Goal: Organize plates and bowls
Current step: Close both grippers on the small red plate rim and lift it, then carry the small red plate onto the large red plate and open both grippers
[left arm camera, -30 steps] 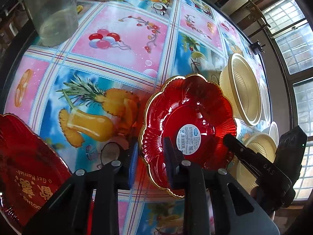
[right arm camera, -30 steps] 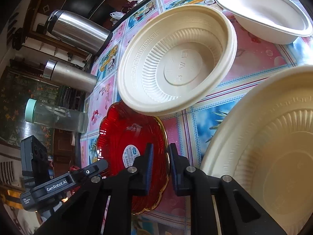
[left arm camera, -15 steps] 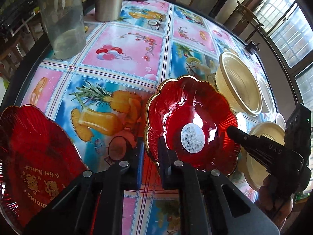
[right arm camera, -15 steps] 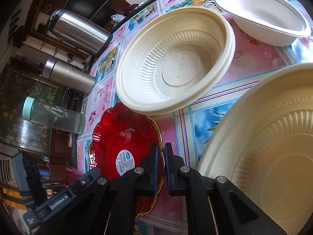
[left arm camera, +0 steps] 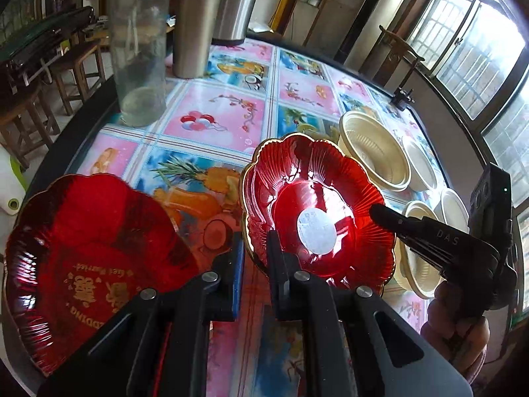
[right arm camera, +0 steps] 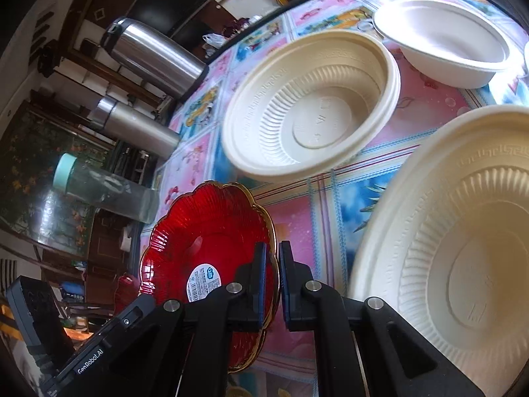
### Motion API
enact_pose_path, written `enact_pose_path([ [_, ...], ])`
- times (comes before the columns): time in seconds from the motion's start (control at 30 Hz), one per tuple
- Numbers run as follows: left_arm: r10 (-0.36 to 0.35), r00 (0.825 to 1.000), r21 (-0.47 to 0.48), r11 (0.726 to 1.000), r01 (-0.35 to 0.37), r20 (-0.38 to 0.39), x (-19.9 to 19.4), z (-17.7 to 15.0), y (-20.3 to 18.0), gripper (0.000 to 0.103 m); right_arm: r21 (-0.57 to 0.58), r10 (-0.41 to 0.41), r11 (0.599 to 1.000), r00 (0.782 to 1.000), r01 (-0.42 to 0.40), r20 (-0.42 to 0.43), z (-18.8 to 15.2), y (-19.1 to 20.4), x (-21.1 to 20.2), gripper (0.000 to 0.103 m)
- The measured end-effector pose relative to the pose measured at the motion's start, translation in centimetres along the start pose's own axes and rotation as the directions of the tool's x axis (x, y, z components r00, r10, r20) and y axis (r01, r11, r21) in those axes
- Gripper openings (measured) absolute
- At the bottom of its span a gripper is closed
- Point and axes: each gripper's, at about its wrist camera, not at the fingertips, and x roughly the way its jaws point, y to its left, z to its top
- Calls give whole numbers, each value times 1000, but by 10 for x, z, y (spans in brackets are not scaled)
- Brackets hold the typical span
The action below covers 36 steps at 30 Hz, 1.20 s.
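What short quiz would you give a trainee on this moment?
1. True or false: the left gripper and the right gripper both clamp the rim of the red dish.
2. What sits in that dish's middle? A) sticker B) spoon C) lid
3. Fill in: the plate with gold lettering is coloured ____.
Key: 1 true; 2 A; 3 red.

Red scalloped plate [left arm camera: 317, 205] (gold-rimmed) tilted, lifted.
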Motion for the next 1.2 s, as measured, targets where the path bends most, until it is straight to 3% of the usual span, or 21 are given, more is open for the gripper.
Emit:
enact_pose_path([
  [0.17, 1, 999, -28, 1000, 0, 49, -26, -10, 21, 11, -73, 44, 997, 997, -39, 59, -13, 25, -14, 8],
  [0.37, 34, 994, -60, 998, -28, 107, -59, -27, 51, 11, -140, 89, 987, 993, -78, 74, -37, 57, -16, 8],
  [0.63, 160, 979, -166, 976, -138, 128, -83, -48, 116, 11, -240, 145, 962, 988, -130, 46, -75, 123, -6, 8],
  [0.9, 220, 974, -232, 951, -203, 51, -64, -63, 157, 11, -354, 104, 928, 993, -115, -51, -118, 180, 38, 8],
  [1.07, 236, 971, -217, 950, -224, 30, -56, -64, 159, 12, -404, 51, 911, 996, -78, -78, -138, 193, 60, 9],
  [1.2, 293, 956, -166, 944, -285, 21, -50, -63, 153, 13, -456, -5, 890, 999, -19, -52, -149, 198, 68, 11],
])
